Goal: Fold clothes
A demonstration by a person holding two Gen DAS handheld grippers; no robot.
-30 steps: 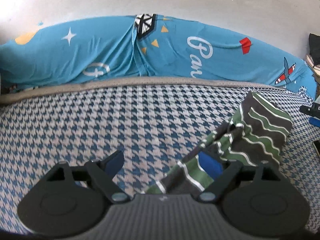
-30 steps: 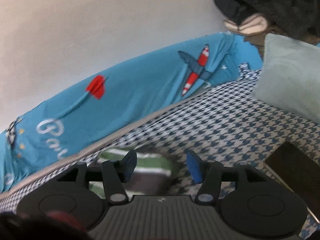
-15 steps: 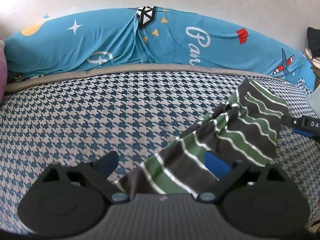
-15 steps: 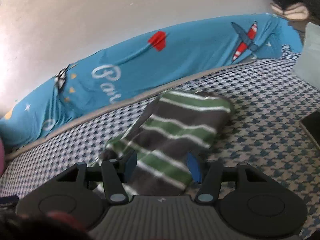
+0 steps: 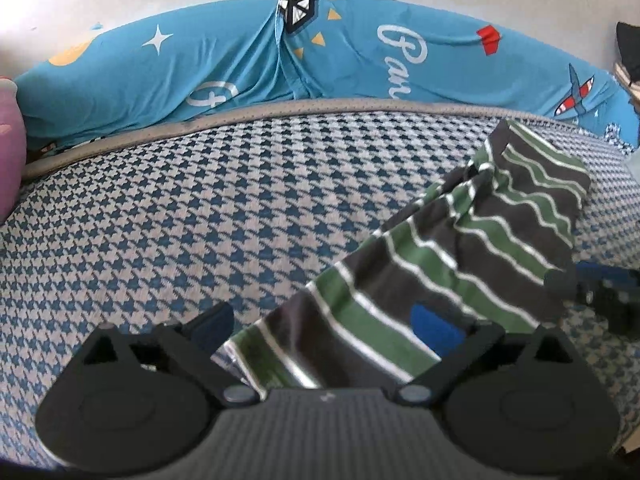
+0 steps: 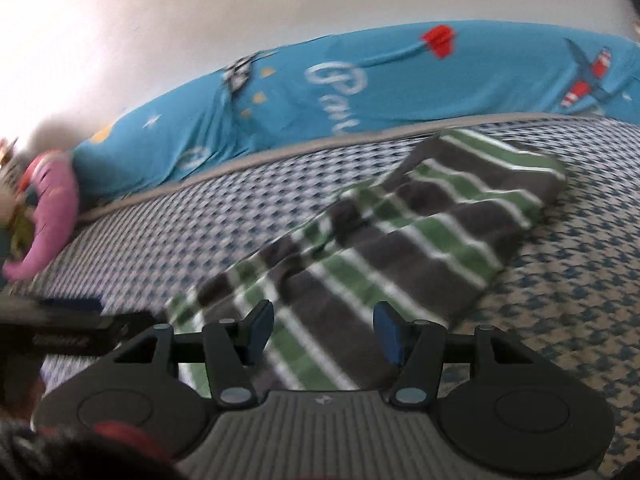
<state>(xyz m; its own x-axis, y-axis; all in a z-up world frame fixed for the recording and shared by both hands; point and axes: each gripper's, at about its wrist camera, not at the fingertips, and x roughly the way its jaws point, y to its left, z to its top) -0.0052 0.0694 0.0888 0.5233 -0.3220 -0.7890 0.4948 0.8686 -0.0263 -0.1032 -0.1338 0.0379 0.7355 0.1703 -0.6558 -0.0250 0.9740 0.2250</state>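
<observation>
A striped garment (image 5: 460, 256) lies rumpled on a houndstooth bed cover (image 5: 200, 216), its long axis running from both grippers diagonally up-right; the left gripper (image 5: 324, 324) and right gripper (image 6: 320, 326) hover over its near end, fingers apart, with open cover to the left

You see a soft knitted striped garment (image 5: 452, 264) lying on the bed cover (image 5: 200, 220), a coarse woven houndstooth cloth. At 12 o'clock the blue sheet (image 5: 240, 60) looks smooth, thin cotton with printed motifs. Your left gripper (image 5: 324, 328) and right gripper (image 6: 324, 330) are matt black plastic with ribbed bodies.
</observation>
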